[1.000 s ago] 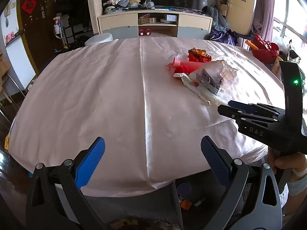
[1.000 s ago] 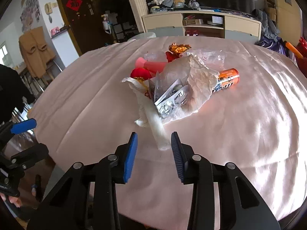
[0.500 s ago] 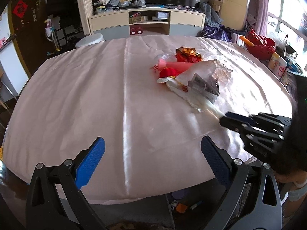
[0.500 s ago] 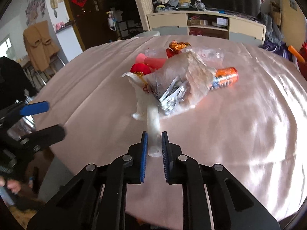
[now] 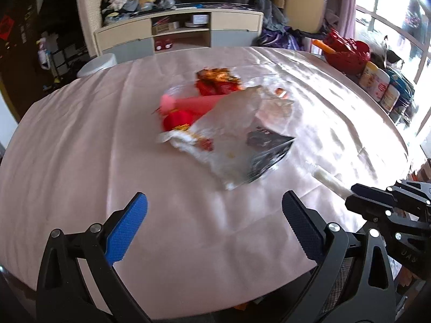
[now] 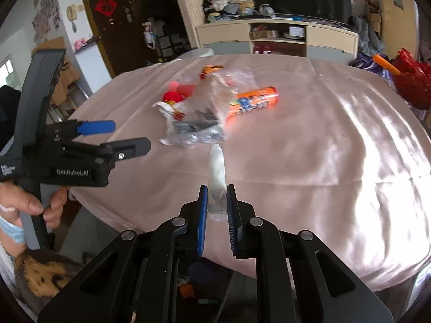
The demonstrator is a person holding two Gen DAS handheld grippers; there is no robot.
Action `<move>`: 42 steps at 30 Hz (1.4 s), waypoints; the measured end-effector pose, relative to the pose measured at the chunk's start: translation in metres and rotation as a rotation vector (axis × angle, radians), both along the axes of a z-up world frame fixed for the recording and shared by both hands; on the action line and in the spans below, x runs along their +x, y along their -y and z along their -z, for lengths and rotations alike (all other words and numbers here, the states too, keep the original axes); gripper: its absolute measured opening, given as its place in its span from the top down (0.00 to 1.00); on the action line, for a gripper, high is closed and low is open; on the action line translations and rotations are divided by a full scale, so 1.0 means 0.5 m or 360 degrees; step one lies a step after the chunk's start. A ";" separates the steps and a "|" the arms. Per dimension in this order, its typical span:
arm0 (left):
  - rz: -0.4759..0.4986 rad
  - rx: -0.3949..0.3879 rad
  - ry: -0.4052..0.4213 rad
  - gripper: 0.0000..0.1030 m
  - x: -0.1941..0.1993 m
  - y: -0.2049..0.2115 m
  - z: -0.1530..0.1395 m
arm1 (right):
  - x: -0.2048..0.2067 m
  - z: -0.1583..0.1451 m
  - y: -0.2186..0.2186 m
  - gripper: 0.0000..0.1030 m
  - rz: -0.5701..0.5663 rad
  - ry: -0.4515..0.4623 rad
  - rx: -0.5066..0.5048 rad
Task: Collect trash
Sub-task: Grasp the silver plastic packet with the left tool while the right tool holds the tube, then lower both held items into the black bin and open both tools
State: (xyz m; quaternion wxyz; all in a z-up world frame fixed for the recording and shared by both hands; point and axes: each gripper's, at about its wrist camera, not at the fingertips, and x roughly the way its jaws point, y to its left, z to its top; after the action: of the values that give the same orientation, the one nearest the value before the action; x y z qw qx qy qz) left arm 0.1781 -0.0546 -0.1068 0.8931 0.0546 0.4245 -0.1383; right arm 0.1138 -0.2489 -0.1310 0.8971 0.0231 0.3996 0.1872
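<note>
A pale, translucent rolled wrapper (image 6: 216, 180) is pinched between the blue pads of the right gripper (image 6: 217, 210), its free end sticking out ahead of the fingertips above the pink tablecloth (image 6: 336, 140). Just beyond that free end lies the trash pile (image 6: 199, 118): crumpled clear plastic over a dark foil packet, with red pieces behind it and an orange tube (image 6: 256, 101) on its right side. The left gripper (image 5: 212, 223) stands with its fingers spread wide and nothing between them, low over the near part of the cloth; the pile (image 5: 231, 140) lies ahead of its fingertips, slightly toward the right finger. A hand (image 6: 32, 202) grasps its handle.
</note>
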 end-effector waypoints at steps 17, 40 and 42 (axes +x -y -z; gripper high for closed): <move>0.0267 -0.0010 -0.0056 0.51 0.067 0.104 0.046 | 0.049 0.031 0.066 0.85 0.0122 -0.0045 0.0020; 0.0161 -0.0082 0.0089 0.79 -0.153 -0.005 -0.080 | -0.087 -0.069 0.000 0.85 0.0057 0.0143 0.0058; 0.0150 -0.0101 0.0106 0.79 -0.191 -0.012 -0.094 | -0.111 -0.080 -0.003 0.85 0.0045 0.0159 0.0067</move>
State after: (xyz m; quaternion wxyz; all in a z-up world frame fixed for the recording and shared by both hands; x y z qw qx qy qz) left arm 0.0823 -0.0486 -0.0598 0.9005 0.0507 0.3871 -0.1916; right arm 0.0585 -0.2473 -0.0908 0.9178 0.0383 0.3498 0.1838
